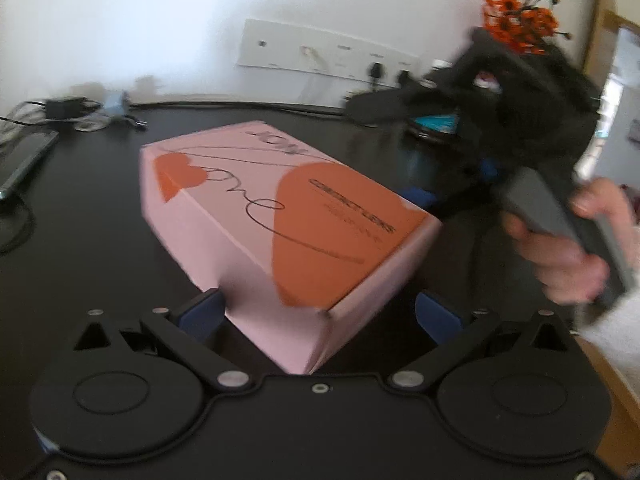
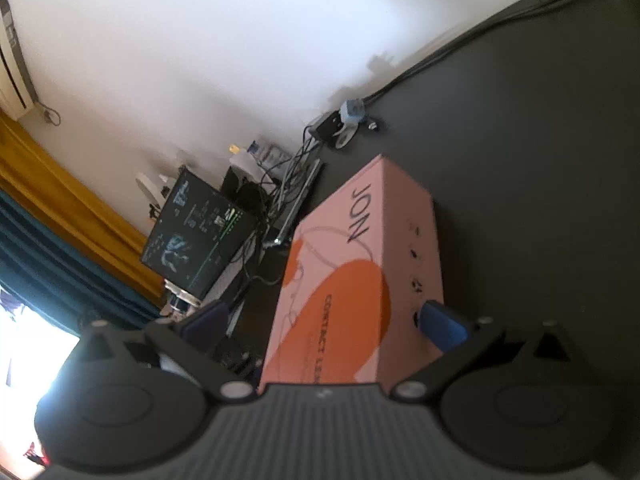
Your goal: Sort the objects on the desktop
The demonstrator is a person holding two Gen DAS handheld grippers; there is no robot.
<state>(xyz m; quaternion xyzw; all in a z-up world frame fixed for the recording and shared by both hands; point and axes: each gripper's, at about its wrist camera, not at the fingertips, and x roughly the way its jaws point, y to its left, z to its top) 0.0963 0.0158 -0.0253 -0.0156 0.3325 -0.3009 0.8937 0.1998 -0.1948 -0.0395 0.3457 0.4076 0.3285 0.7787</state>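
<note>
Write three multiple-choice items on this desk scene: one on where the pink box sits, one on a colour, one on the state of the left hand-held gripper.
1. Where is the pink box relative to the left hand-held gripper?
A. Between its spread fingers
B. Far off beside the wall sockets
C. Under the phone

2. What colour are the large shapes printed on the box?
A. Green
B. Orange
C. Purple

3. How does the left hand-held gripper stand?
A. Shut tight with nothing in it
B. Out of view
C. Open, fingers on either side of the box

Answers:
1. A, the box's near corner lies between the two blue finger pads in the left wrist view.
2. B, an orange heart and a larger orange patch cover the pink lid.
3. C, the fingers are spread wide, and a gap shows beside the right one.
</note>
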